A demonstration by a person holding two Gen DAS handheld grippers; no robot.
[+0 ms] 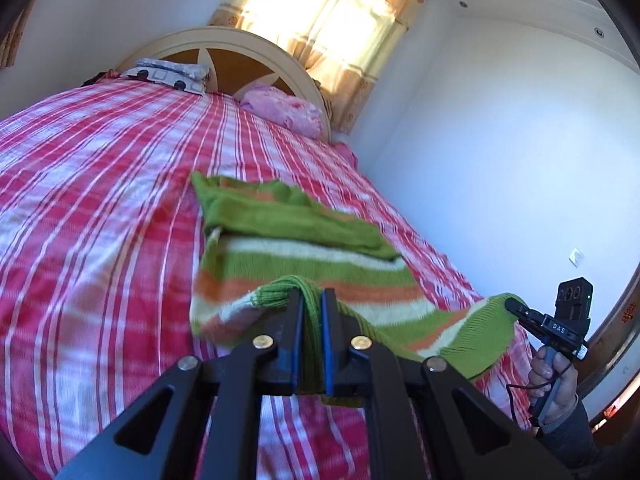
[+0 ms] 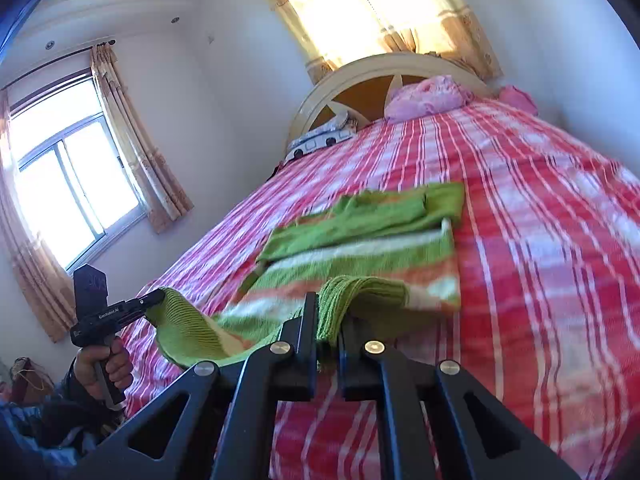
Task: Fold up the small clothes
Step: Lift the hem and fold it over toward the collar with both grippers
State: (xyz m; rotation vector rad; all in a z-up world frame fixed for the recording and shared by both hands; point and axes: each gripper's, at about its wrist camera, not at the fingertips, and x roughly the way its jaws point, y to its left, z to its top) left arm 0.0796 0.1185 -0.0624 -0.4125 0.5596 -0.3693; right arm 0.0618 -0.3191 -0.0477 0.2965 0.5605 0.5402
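A small green knitted sweater [image 1: 304, 248] with cream and orange stripes lies on the bed, its sleeves folded over the upper part. My left gripper [image 1: 312, 300] is shut on the ribbed bottom hem at one corner and lifts it. My right gripper [image 1: 510, 304] shows at the right, shut on the other hem corner. In the right wrist view the sweater [image 2: 360, 240] lies ahead, my right gripper [image 2: 330, 312] pinches the green hem, and the left gripper [image 2: 158, 298] holds the far corner at the left.
The bed [image 1: 100, 200] has a red and white checked cover. A patterned pillow [image 1: 168, 74] and a pink pillow [image 1: 284, 114] lie by the cream headboard [image 1: 256, 44]. A white wall [image 1: 500, 140] runs along the bed's right side. A curtained window [image 2: 60, 176] is left.
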